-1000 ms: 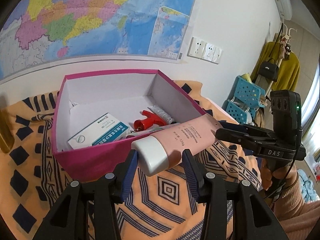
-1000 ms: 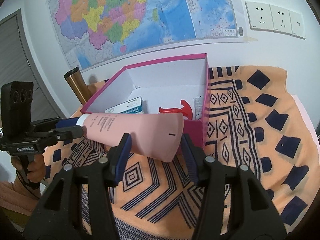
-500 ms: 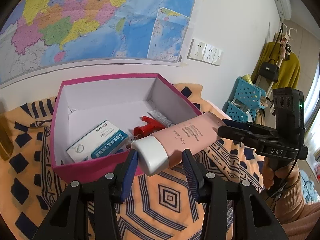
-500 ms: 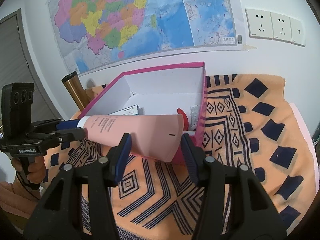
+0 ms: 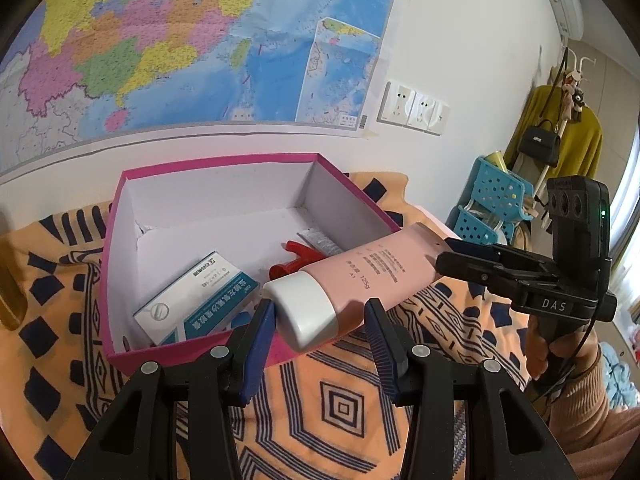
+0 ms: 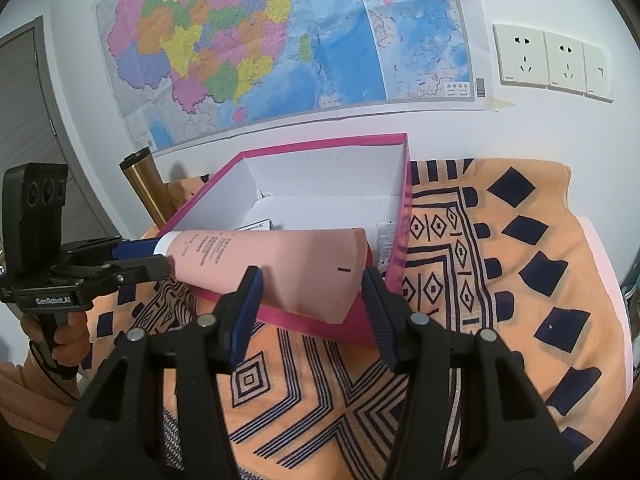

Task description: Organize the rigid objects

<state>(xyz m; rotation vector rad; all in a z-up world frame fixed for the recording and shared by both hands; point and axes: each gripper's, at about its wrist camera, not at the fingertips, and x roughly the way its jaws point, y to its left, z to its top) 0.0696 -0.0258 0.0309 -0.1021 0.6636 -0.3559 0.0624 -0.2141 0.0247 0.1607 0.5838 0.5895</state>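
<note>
A pink tube with a white cap [image 5: 360, 268] hangs level over the near rim of an open pink box [image 5: 114, 240]. My left gripper [image 5: 320, 324] is shut on the cap end. My right gripper [image 6: 312, 296] is shut on the flat tail of the tube [image 6: 280, 260]. Each gripper also shows in the other's view: the right gripper [image 5: 452, 256] and the left gripper [image 6: 156, 258]. Inside the box lie a white and blue carton [image 5: 196, 300], a red spray trigger [image 5: 292, 260] and a small white tube [image 5: 320, 240]. The box [image 6: 320, 146] stands against the wall.
An orange cloth with dark patterns [image 6: 500, 280] covers the surface under the box. A gold cylinder [image 6: 144, 184] stands left of the box. A map and wall sockets [image 6: 552, 60] are behind it. Blue baskets [image 5: 492, 208] and a coat rack are off to the right.
Both grippers have carried the tube a little up and toward the box. More of the box's inside shows now. Both grips are unchanged.
</note>
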